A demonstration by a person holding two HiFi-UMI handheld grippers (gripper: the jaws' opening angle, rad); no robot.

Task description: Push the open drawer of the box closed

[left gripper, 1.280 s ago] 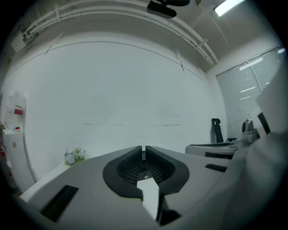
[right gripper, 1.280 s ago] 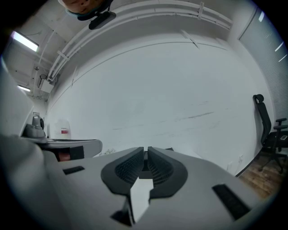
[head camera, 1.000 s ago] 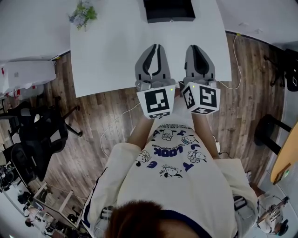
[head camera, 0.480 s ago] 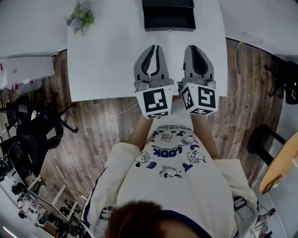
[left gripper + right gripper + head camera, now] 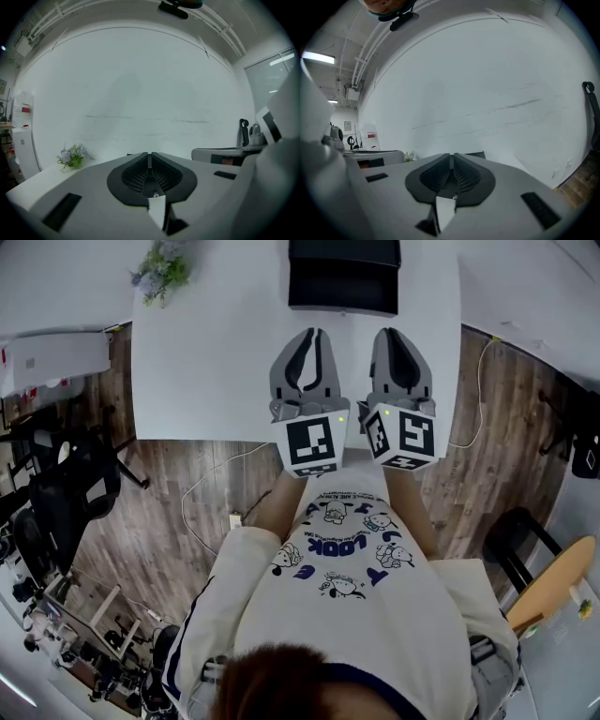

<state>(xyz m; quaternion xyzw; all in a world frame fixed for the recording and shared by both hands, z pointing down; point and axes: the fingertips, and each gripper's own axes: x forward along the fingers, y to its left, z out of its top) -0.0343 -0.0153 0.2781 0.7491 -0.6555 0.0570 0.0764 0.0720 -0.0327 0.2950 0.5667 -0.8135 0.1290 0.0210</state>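
Your box point(image 5: 343, 253) is black, matte and rectangular. It sits at the far edge of the smooth white table point(image 5: 206, 371), and its drawer point(image 5: 341, 294) is pulled out towards you. The inside is dark, so you cannot tell what it holds. Your left gripper point(image 5: 312, 332) and right gripper point(image 5: 388, 332) hover side by side over the near half of the table, each with its ribbed grey jaws pressed together on nothing. Bare tabletop lies between their tips and the drawer front. A small plant point(image 5: 159, 268) stands well off at the far left corner.
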